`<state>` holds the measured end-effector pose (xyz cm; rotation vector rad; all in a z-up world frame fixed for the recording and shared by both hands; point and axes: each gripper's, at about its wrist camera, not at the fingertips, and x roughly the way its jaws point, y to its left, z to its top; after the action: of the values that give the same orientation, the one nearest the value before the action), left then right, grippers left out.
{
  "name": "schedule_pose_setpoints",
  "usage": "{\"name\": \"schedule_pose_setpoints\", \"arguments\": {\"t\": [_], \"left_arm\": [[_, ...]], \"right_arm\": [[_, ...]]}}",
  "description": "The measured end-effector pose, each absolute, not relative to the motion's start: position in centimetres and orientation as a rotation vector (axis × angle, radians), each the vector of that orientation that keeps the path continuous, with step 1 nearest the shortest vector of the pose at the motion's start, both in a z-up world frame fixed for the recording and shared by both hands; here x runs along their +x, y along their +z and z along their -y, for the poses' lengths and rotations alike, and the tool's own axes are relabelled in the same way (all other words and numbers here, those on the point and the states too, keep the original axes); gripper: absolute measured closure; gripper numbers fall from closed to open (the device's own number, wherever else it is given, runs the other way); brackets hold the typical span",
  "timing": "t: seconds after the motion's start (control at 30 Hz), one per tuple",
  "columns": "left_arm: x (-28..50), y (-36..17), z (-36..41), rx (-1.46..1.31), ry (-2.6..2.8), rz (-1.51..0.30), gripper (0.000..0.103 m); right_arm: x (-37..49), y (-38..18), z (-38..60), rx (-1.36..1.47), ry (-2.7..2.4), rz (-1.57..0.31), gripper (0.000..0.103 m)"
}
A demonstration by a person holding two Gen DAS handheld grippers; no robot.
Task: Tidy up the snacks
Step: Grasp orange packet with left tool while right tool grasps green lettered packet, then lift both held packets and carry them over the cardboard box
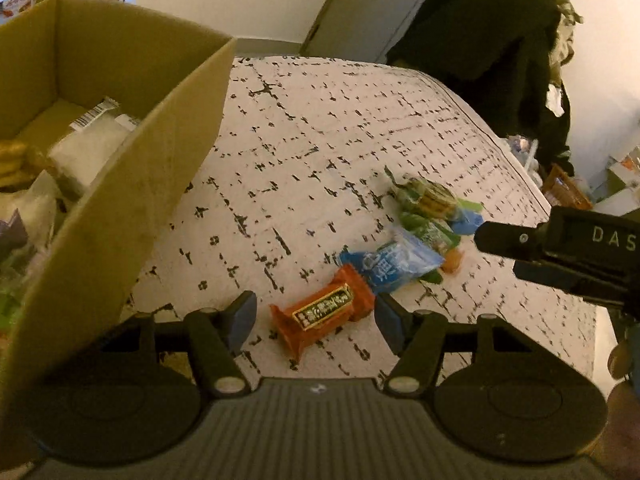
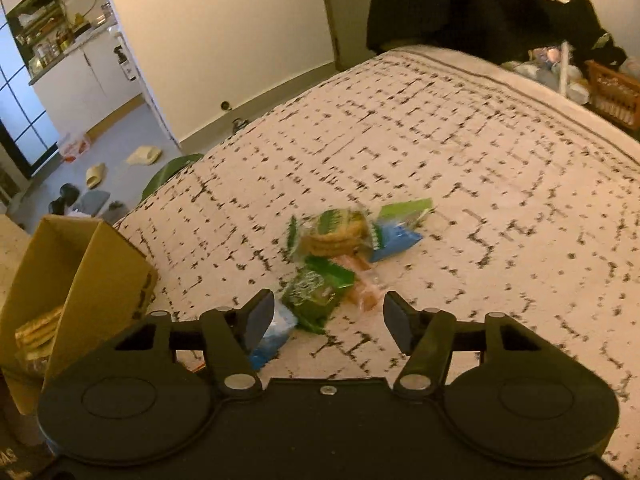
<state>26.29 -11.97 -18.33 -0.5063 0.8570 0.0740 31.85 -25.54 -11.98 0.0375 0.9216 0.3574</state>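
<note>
A small pile of snacks lies on a white cloth with black marks (image 1: pixel 320 140). My left gripper (image 1: pixel 316 316) stands open low over an orange snack bar (image 1: pixel 324 312), which lies between the fingers with gaps to both pads. Behind it lie a blue packet (image 1: pixel 394 266), a green packet (image 1: pixel 430 232) and a clear pack of cookies (image 1: pixel 430 200). My right gripper (image 2: pixel 330 316) is open too, with the green packet (image 2: pixel 318 292) just ahead of its left finger and untouched. An orange wrapper (image 2: pixel 360 284), the cookies (image 2: pixel 334 232) and the blue packet (image 2: pixel 272 336) lie around it.
An open cardboard box (image 1: pixel 132 200) with several snacks inside stands at the left, close to my left gripper. The black body of the right gripper (image 1: pixel 576 256) reaches in from the right. Dark clothes (image 1: pixel 480 32) hang beyond the far edge. Slippers (image 2: pixel 96 174) lie on the floor.
</note>
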Motion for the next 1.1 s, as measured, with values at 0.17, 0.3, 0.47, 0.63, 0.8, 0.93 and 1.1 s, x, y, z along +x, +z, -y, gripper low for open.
{"name": "schedule_pose_setpoints", "arguments": {"t": [0.17,0.3,0.47,0.63,0.8,0.93,1.1], "left_arm": [[26.5,-18.4,13.3,-0.417,0.151,-0.834,0.083],[26.5,-18.4,13.5,-0.428,0.167,-0.844,0.085],[26.3,-18.1,12.8,-0.482,0.182,-0.847,0.087],[26.1,-17.1,12.3,-0.486,0.193,-0.841,0.089],[25.9,-15.1,12.2,-0.447,0.185,-0.806,0.089],[25.7,-13.3,12.0,-0.444,0.19,-0.782,0.089],[24.9,-10.9,12.0,-0.443,0.18,-0.735,0.089]], "right_arm": [[32.5,-13.0,24.6,0.019,0.363,-0.941,0.043],[32.9,-13.6,23.9,0.014,0.368,-0.95,0.043],[33.3,-14.2,23.2,0.028,0.346,-0.963,0.053],[34.0,-14.8,22.6,0.044,0.311,-0.933,0.06],[34.0,-15.4,22.7,0.047,0.287,-0.944,0.075],[33.1,-13.7,22.7,0.071,0.296,-0.915,0.078],[31.0,-10.7,22.1,0.06,0.321,-0.834,0.078]]}}
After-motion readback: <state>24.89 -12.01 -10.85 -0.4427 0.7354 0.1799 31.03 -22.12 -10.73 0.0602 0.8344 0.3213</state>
